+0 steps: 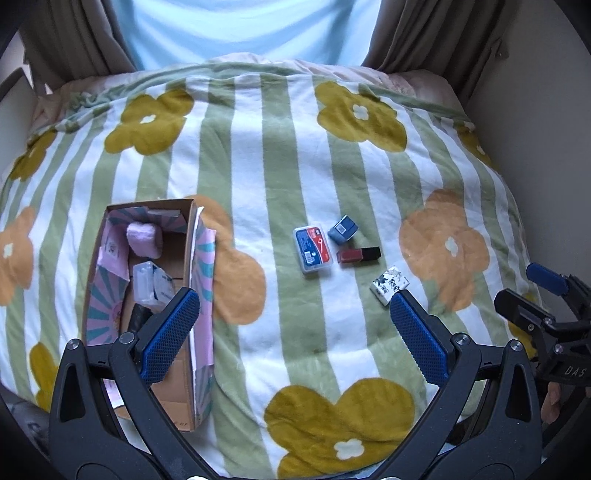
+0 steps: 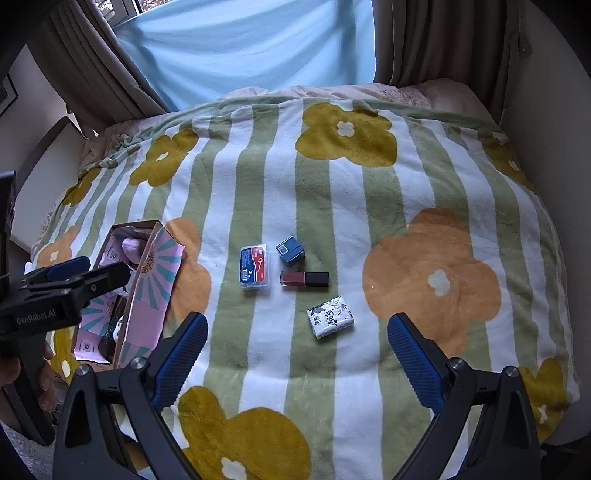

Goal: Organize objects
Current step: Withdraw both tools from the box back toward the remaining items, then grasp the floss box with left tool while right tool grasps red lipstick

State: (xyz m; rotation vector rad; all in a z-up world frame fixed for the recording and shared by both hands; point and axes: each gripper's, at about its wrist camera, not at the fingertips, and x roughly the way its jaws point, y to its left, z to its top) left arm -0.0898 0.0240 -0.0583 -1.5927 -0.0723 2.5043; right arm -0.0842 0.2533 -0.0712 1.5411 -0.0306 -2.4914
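Approaching tissue pack (image 2: 331, 316) squarely w/ wide-open right gripper (image 2: 297, 334) suits transfer to box (image 2: 142, 291); left gripper (image 1: 295, 308) also wide, empty.

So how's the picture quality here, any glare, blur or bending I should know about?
Left wrist view: fisheye bows the blanket stripes, dark corners, bright blue curtain washed out and soft. Right wrist view: same bowing, daylight even, small items like the tissue pack sharp, soft shadows only.

box (image 1: 192, 258): 1 | plastic case (image 2: 255, 268): 1 | blue cube (image 2: 290, 250): 1 | lipstick (image 2: 305, 279): 1 | tissue pack (image 2: 330, 316): 1
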